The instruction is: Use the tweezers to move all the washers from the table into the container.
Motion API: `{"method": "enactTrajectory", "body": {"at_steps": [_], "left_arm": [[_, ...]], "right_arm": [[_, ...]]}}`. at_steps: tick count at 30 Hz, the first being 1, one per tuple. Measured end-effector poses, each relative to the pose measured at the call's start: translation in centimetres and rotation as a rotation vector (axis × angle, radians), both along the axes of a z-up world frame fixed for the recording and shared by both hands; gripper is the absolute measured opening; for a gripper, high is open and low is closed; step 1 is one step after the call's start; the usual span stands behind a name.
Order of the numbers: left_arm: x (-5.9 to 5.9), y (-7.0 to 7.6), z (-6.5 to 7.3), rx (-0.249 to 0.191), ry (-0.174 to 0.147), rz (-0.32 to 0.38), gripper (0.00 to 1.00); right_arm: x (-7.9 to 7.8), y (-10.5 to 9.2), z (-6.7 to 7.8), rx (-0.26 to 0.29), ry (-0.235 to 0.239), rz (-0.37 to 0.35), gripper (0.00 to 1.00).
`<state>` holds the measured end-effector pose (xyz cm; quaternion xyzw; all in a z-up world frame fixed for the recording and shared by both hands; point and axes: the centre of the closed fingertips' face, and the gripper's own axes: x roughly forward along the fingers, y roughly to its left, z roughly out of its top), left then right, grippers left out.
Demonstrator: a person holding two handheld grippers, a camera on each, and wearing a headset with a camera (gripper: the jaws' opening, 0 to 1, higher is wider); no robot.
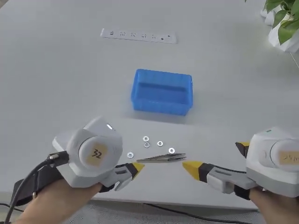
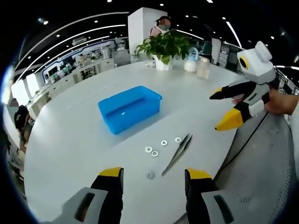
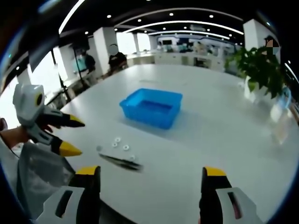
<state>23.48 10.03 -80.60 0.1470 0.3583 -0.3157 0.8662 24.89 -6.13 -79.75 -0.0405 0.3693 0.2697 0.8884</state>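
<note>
Okay, white table (image 1: pixel 56 84), biggest thing. The blue container (image 1: pixel 162 91) sits open-topped past the middle, well apart from the loose parts, and looks empty from what I can see. My left gripper (image 2: pixel 155 173) has its jaws spread and is carrying nothing. The right gripper (image 3: pixel 150 171) is the same, jaws apart, nothing between them. Both hover at the near edge, tips pointing toward each other.

The tweezers (image 1: pixel 161 158) lie flat on the table between the two tips, untouched. I judge them thin springy metal, light and slick, and so low to the surface that they are awkward to get a jaw under. I'd clamp across both arms around mid-length, so a squeeze closes the points.

The washers (image 1: pixel 146 138) number five, in a loose scatter just beyond the tweezers, one right beside them. They are tiny, flat, hard and near weightless, likely to skid or flick. I'd pinch each across the rim, gently.
</note>
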Motion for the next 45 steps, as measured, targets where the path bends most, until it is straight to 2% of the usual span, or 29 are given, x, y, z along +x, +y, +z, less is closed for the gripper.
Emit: {"method": "enactTrajectory", "body": {"at_steps": [7,11,14,18,21,26,30,31,33,37,39,41,45], "left_arm": [[0.3,-1.2,-0.9,-0.003,0.026,-0.072,0.37],[0.3,-1.9,-1.8,0.01,0.056,-0.118,0.25],[0.2,-2.1,-2.8,0.028,0.087,-0.155,0.2],[0.1,-2.3,-3.7,0.056,0.107,-0.203,0.14],[0.0,-2.6,-4.4,0.07,0.119,-0.231,0.13],[-0.3,-2.6,-5.3,0.107,0.122,-0.262,0.12],[-0.3,-2.6,-5.9,0.148,0.118,-0.313,0.1],[-0.2,-2.8,-5.6,0.133,0.107,-0.316,0.09],[0.1,-3.1,-6.0,0.135,0.106,-0.324,0.08],[0.0,-3.4,-6.0,0.142,0.117,-0.349,0.04],[0.4,-3.2,-6.0,0.165,0.085,-0.374,0.0],[0.2,-3.0,-5.9,0.171,0.099,-0.381,0.0],[0.1,-2.8,-5.5,0.172,0.097,-0.42,0.0]], "right_arm": [[-0.1,0.0,-0.5,-0.001,0.019,-0.006,0.87],[-0.2,0.1,-0.5,-0.011,0.024,-0.004,0.87],[-0.1,0.1,-0.5,-0.004,0.031,-0.013,0.87],[-0.1,0.0,-0.7,-0.004,0.04,-0.02,0.87],[-0.1,0.0,-0.8,0.0,0.044,-0.025,0.87],[-0.1,0.1,-1.0,0.002,0.049,-0.026,0.87],[-0.3,0.4,-1.1,-0.001,0.054,-0.019,0.86],[-0.3,0.5,-1.1,-0.003,0.053,-0.016,0.86],[-0.4,0.7,-1.2,-0.007,0.053,-0.008,0.86],[-0.5,1.0,-1.3,-0.003,0.056,-0.005,0.86],[-0.5,1.3,-1.3,-0.003,0.055,0.004,0.86],[-0.6,1.6,-1.4,-0.003,0.056,0.015,0.85],[-0.7,2.3,-1.5,-0.011,0.056,0.045,0.84]]}}
